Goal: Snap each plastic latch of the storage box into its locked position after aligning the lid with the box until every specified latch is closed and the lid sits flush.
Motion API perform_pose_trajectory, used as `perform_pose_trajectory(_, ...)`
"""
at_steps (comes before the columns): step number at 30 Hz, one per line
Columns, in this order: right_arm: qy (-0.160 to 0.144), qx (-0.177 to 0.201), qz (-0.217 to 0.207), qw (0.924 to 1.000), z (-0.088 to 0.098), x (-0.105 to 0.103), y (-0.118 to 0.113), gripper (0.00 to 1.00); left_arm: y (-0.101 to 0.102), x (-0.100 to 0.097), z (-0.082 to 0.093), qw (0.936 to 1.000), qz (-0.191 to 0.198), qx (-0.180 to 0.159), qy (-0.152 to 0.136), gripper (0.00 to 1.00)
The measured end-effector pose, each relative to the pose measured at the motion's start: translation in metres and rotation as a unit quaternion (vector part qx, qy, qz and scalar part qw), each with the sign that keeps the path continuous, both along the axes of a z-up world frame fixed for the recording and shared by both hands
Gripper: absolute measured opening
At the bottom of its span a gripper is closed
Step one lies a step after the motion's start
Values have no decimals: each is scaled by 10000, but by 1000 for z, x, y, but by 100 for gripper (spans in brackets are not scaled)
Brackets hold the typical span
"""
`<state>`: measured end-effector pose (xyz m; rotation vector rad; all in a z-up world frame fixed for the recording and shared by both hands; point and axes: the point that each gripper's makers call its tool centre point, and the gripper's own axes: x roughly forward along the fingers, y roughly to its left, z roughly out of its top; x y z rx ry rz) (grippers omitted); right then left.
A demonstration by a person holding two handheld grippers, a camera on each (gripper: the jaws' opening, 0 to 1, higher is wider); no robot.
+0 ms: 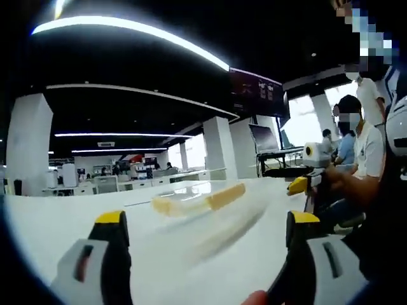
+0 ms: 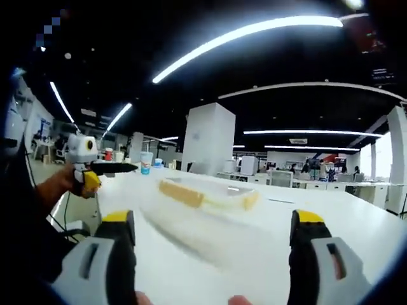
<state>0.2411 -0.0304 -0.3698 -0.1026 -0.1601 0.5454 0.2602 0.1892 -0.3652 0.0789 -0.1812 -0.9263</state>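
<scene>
A clear storage box [image 1: 198, 202] with pale yellow latches lies blurred on the white table [image 1: 76, 213], ahead of my left gripper [image 1: 206, 221]. That gripper is open, its yellow-tipped jaws wide apart with nothing between them. At the right of this view a hand holds the right gripper [image 1: 304, 184] beside the box. In the right gripper view the box [image 2: 210, 196] lies just beyond my right gripper [image 2: 213, 219], which is also open and holds nothing. The left gripper [image 2: 89, 170] shows at the left, held in a hand above the table edge.
The table [image 2: 356, 222] stretches wide around the box. A blue-and-white cup [image 2: 147, 162] and small items stand at its far side. People [image 1: 365, 149] sit near the table edge [image 1: 346, 219]. White pillars [image 2: 208, 140] and office desks stand behind.
</scene>
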Motion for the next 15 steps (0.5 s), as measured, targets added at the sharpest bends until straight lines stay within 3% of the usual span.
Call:
perform_pose_trajectory(3,63,-352,-137,9993,-5,-1,-1,100,-3,-4,-4,10000,-71,52,0,100)
perform_pose_trajectory(4,94,-307,-108,9994,-6,-2,-1,100,-5,-7,-6,9999,-125,77,-2,100)
perform_pose_trajectory(6,308,-307,187,9989,-12,-8,8,100,-10,-15,-13,9987,-381,81,324,100)
perform_pose_trajectory(9,316,-317,21,9990,-11,-7,5,100,-13,-22,-10,9979,-588,15,280,100)
perform_pose_trajectory(10,317,-339,62,9989,-11,-8,6,100,-12,-22,-13,9974,-588,36,410,100)
perform_pose_trajectory(11,364,-135,157,9991,-10,-9,8,100,-10,-18,-16,9974,-484,65,535,100)
perform_pose_trajectory(12,354,-68,156,9992,-9,-9,8,100,-8,-15,-16,9978,-407,53,524,100)
perform_pose_trajectory(15,312,-354,-57,9989,-12,-7,2,100,5,-2,-21,9983,-36,86,579,100)
